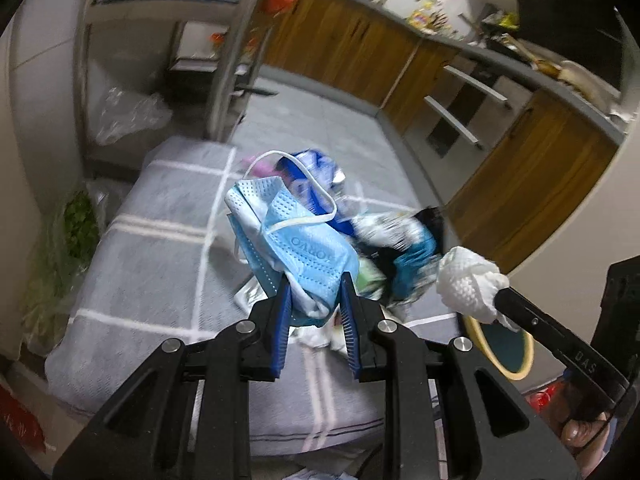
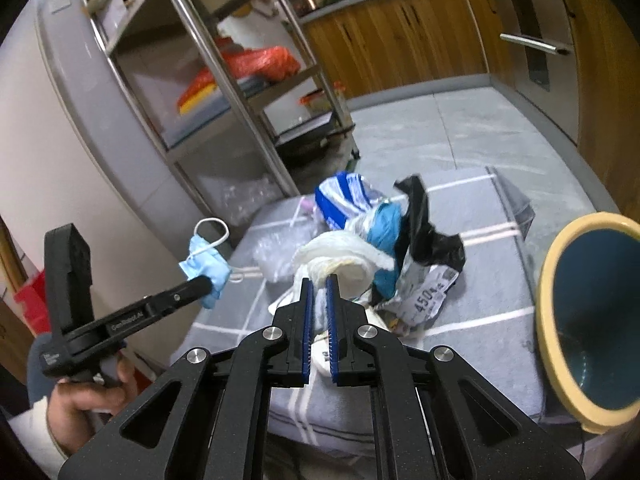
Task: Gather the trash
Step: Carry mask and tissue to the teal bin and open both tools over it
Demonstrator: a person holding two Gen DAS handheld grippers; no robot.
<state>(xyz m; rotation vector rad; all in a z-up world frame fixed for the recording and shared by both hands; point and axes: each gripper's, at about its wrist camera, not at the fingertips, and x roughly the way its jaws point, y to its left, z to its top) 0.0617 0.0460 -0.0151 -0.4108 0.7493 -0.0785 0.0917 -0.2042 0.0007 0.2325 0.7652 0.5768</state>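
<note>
Tongs, both loaded: left tongs (image 1: 316,300) clamped on a blue face mask (image 1: 296,240), right tongs (image 2: 319,308) pinching a white tissue wad (image 2: 344,258), both above the trash pile (image 2: 400,240) on the grey table (image 2: 480,280); pickup step done, next judged a carry to the yellow-rimmed bin (image 2: 560,272) right of the pile.

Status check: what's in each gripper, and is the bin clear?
Left gripper shut on blue face mask. Right gripper shut on white tissue wad. Trash pile remains on mat. Bin at right, mouth unobstructed.
</note>
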